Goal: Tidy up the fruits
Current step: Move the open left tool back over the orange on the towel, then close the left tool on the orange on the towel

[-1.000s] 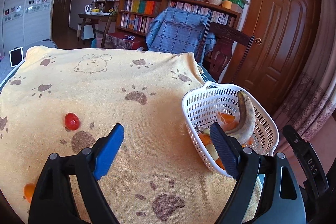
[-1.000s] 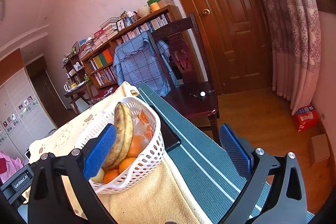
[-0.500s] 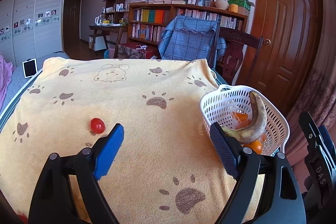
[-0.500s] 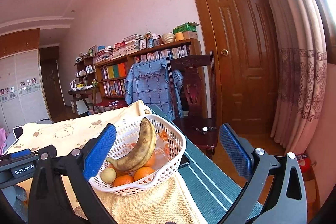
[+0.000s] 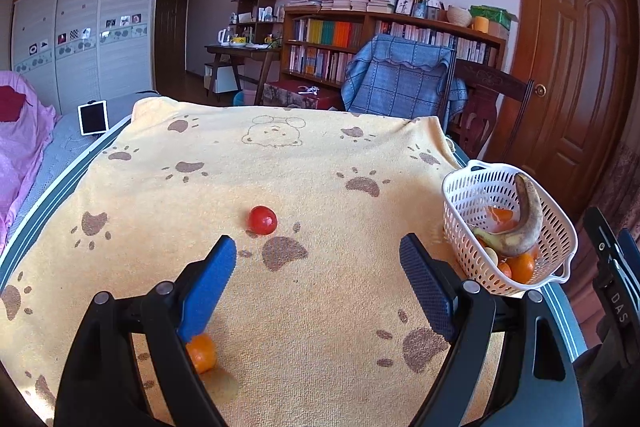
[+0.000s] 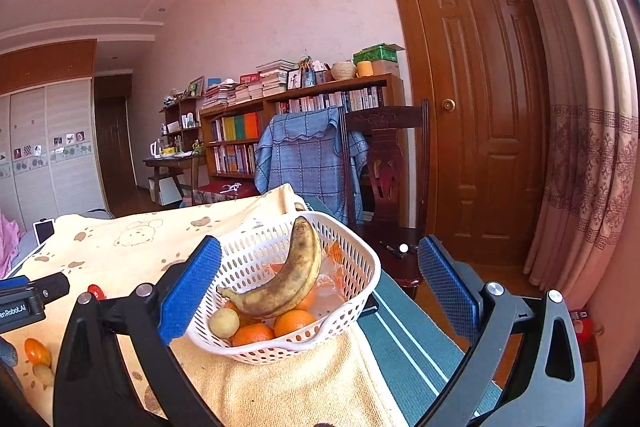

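A white perforated basket [image 5: 464, 195] stands at the right edge of the yellow towel [image 5: 304, 163]. It holds a spotted banana [image 5: 524, 223], several oranges and a pale round fruit. A red tomato [image 5: 263, 220] lies mid-towel, just beyond my open, empty left gripper [image 5: 318, 269]. A small orange [image 5: 200, 353] lies under the left finger. In the right wrist view the basket [image 6: 360, 279] with the banana [image 6: 290, 277] sits between the fingers of my open, empty right gripper [image 6: 320, 285]. An orange fruit [image 6: 37, 351] and the tomato [image 6: 96, 291] lie at the left.
A chair draped with blue plaid cloth [image 5: 400, 87] and a dark wooden chair [image 5: 492, 107] stand past the table's far edge. A bookshelf [image 5: 384, 43] and a door [image 5: 576, 67] are behind. A tablet [image 5: 93, 117] rests on the bed at left.
The left gripper has pulled back and turned left: the tomato now lies near centre and a small orange shows under the left finger. The right gripper has levelled, with the basket between its fingers.
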Tool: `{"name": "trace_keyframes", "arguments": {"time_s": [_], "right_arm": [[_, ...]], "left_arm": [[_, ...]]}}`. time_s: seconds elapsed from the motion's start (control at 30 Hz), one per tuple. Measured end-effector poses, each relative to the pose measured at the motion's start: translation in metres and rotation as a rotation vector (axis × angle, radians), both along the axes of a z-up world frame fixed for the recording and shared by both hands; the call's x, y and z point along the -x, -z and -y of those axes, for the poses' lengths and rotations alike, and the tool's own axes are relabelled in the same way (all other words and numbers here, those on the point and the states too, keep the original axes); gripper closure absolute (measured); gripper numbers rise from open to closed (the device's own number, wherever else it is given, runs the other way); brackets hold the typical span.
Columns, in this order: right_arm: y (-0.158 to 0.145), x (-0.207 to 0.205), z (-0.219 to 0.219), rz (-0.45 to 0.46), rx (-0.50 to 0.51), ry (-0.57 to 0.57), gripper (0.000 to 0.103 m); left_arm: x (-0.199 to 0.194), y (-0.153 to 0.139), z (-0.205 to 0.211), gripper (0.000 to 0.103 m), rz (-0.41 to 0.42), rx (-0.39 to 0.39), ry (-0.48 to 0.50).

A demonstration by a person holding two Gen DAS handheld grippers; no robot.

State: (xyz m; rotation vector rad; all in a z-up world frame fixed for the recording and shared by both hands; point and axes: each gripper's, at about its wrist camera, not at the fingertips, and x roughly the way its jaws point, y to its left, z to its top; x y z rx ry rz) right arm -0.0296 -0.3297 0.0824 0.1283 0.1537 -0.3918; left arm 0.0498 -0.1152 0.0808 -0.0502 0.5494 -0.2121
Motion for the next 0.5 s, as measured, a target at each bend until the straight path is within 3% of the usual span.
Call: {"name": "trace_keyframes", "arguments": {"time_s": [0.5], "right_arm": [[0.001, 0.002, -0.008, -0.013, 0.016, -0.025, 0.003]], "left_arm": [[0.009, 0.018, -0.072, 0.02, -0.097, -0.026, -0.162]]}}
